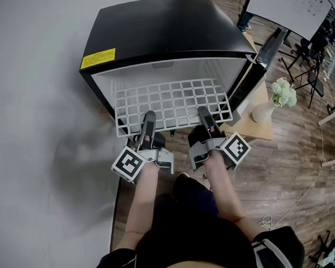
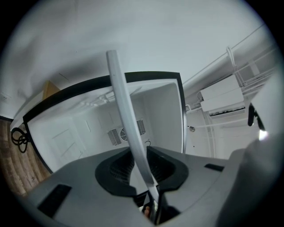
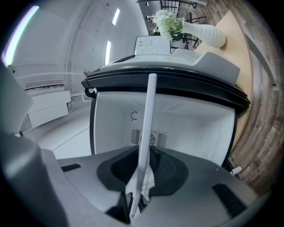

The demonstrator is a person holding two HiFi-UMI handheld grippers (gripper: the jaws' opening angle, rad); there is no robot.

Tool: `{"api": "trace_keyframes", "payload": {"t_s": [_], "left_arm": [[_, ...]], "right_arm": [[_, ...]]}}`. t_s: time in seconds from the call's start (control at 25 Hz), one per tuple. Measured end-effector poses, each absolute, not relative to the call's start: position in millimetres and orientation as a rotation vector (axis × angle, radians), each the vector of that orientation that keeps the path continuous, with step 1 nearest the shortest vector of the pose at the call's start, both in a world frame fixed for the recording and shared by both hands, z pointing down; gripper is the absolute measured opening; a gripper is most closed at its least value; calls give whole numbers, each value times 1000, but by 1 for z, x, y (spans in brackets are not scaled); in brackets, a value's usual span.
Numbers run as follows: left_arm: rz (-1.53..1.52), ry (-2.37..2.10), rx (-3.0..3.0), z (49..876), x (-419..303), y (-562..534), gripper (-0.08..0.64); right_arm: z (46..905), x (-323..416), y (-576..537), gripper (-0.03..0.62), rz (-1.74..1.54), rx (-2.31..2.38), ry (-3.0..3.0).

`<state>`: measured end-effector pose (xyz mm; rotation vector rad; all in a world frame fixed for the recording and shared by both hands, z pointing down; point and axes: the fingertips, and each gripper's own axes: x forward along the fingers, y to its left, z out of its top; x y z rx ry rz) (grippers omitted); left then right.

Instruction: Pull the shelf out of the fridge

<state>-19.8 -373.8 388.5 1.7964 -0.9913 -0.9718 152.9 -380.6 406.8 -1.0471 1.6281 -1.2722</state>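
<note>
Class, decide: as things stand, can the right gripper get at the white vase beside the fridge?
Probably not: the right gripper is clamped on the front edge of the shelf, and the open fridge door stands between it and the vase.

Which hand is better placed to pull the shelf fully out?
Left, marginally: the left gripper and the right gripper both have the front edge of the shelf between their jaws, but the right one sits close beside the open door.
</note>
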Motion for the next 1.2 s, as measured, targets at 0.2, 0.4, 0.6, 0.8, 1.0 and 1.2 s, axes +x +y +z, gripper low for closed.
{"api": "trace_keyframes", "payload": {"t_s": [0.2,0.4,0.6,0.8,1.0,1.2], "left_arm": [[-955,-961,1843,383,-18,-371,123],[-904,-943,1902,381,-15,-362,192],[-810,-954,2003,383,-13,-347,241],[-674,-1012,2110,389,-12,-331,264],[-509,-1079,2222,401,-8,-315,273],[-337,-1126,2345,412,2,-300,273]], "right_arm": [[402,148,-377,109,-1250,-1048,1688],[398,139,-368,171,-1236,-1034,1745],[395,138,-356,203,-1199,-1038,1820],[396,135,-340,229,-1164,-1061,1910],[397,131,-321,233,-1108,-1092,2003],[404,136,-303,233,-1069,-1154,2033]]}}
